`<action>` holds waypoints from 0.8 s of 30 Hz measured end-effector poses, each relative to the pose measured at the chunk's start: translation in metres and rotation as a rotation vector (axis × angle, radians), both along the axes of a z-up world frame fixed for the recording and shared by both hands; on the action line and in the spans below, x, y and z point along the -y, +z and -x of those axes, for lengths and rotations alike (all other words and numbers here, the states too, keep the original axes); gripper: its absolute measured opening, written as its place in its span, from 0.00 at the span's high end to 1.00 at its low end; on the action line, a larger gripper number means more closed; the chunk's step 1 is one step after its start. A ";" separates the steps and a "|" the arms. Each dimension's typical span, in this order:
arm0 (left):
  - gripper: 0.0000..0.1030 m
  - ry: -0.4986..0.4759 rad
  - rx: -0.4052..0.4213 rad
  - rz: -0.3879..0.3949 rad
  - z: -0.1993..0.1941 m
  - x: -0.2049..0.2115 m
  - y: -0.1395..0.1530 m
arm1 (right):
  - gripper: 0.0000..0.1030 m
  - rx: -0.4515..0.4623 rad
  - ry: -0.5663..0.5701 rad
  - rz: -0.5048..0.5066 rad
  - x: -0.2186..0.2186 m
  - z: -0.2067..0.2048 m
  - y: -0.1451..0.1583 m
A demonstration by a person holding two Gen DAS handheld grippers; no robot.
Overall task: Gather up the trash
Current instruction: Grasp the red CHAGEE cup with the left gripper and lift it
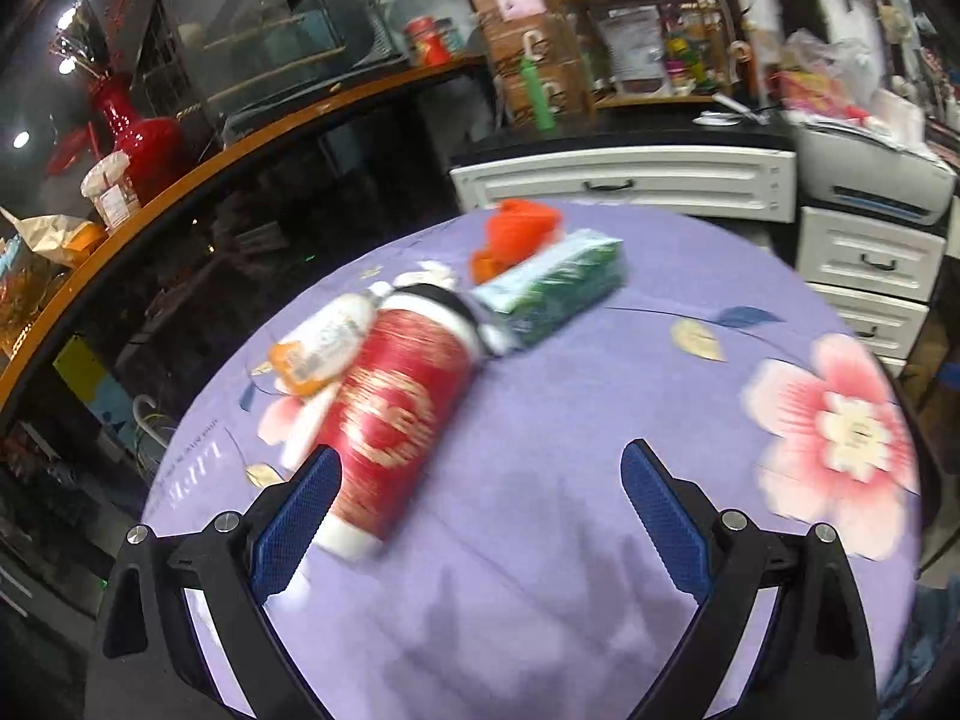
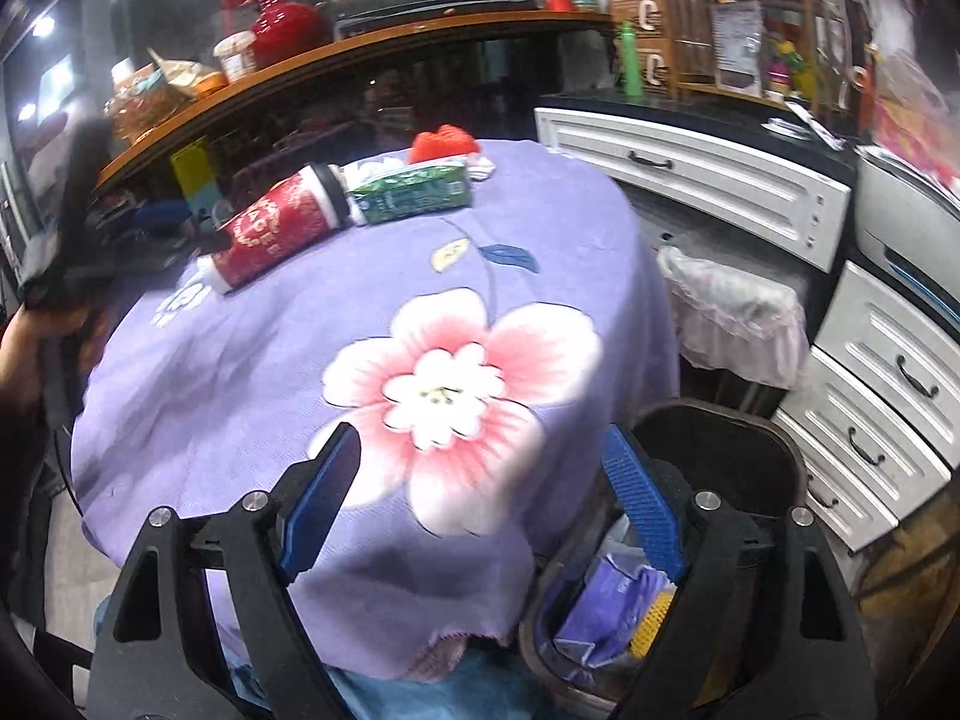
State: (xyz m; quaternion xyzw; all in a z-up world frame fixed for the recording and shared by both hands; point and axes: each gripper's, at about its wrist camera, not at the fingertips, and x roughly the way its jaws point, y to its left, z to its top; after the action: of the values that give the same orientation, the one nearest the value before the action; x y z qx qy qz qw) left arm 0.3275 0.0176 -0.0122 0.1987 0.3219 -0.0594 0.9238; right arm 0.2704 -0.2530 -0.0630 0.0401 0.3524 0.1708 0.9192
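Note:
On the round table with a purple flowered cloth [image 1: 540, 540] a red paper cup [image 1: 390, 414] with a black lid lies on its side. Beside it are a white pouch with orange corners [image 1: 324, 342], a green tissue pack [image 1: 552, 288] and a crumpled orange piece [image 1: 516, 228]. My left gripper [image 1: 480, 456] stands open over the cloth, its left finger just in front of the cup's base, with nothing pressed between the pads. My right gripper [image 2: 480, 435] is open and empty above the table's near edge. Beside it is a black bin [image 2: 720, 438] holding a purple wrapper [image 2: 606, 606].
White drawer units [image 2: 690, 162] stand right of the table, with a plastic-lined basket [image 2: 732, 312] in front. A curved wooden counter [image 2: 360, 54] with a red vase [image 2: 276, 12] runs behind. In the right wrist view the left gripper [image 2: 72, 210] and a hand [image 2: 24, 348] show at the left edge.

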 end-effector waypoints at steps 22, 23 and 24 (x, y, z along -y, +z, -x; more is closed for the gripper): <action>0.19 -0.042 -0.334 -0.210 -0.137 -0.017 -0.053 | 0.20 -0.047 0.060 0.029 -0.030 -0.036 -0.009; 0.20 -0.039 -0.333 -0.204 -0.136 -0.018 -0.052 | 0.19 -0.046 0.061 0.030 -0.030 -0.037 -0.009; 0.21 -0.037 -0.329 -0.198 -0.136 -0.019 -0.052 | 0.20 -0.044 0.064 0.032 -0.031 -0.038 -0.009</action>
State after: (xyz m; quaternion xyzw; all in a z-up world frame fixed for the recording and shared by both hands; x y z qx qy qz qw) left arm 0.4639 0.0364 -0.0643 0.2821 0.4691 -0.0761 0.8334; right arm 0.3080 -0.2221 -0.0716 0.0180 0.3763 0.1934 0.9059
